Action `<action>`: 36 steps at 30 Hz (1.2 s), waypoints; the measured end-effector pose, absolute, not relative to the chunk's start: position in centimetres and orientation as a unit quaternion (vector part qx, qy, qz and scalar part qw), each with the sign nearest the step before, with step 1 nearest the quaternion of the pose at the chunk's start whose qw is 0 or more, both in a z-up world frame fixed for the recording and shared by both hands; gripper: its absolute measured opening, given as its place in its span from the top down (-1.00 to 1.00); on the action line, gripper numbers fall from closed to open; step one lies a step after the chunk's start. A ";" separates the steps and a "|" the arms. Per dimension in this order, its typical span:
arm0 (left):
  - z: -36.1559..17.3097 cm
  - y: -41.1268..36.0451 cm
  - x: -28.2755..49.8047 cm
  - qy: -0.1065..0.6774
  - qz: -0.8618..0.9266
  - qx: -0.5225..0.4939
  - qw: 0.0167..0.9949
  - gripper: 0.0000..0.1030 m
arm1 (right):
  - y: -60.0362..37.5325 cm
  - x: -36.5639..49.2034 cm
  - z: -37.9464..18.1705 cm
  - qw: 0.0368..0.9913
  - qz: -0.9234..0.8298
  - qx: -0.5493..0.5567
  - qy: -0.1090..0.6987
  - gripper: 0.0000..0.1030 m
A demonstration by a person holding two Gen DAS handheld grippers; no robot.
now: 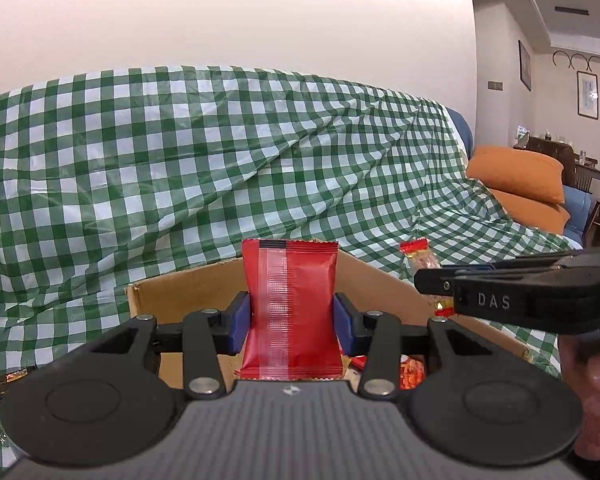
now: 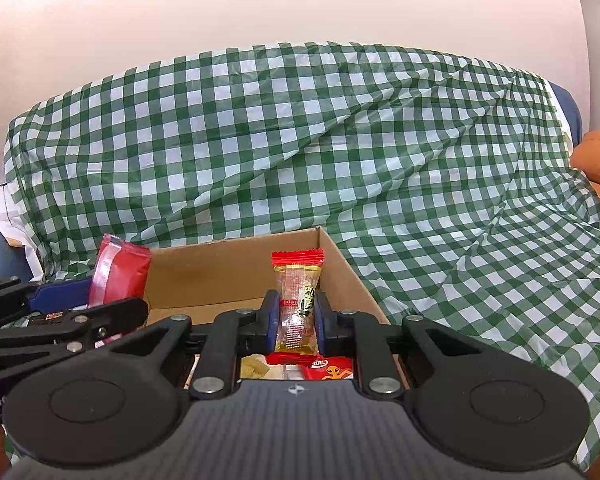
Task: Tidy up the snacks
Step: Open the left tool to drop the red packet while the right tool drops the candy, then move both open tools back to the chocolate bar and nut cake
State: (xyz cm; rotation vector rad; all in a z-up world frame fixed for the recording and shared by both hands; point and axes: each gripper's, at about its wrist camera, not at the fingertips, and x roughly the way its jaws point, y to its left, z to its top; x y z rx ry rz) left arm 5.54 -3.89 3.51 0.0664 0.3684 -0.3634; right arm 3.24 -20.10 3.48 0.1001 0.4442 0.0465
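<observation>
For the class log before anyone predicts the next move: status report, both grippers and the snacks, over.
Left gripper shut on red packet. Right gripper shut on clear candy packet. Both over cardboard box, snacks already inside. Nothing blocking.

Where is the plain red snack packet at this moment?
The red snack packet stands upright, clamped in the left gripper above the cardboard box; the right wrist view shows it at left.

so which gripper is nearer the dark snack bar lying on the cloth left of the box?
Left. The left gripper, shut on the red packet, is over the box's left part, nearest the dark bar. The right gripper sits farther right.
</observation>
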 end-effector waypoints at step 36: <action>3.8 -2.0 5.2 0.155 -0.140 0.054 0.976 0.03 | -19.2 4.4 2.8 0.964 0.042 0.031 0.261 -0.03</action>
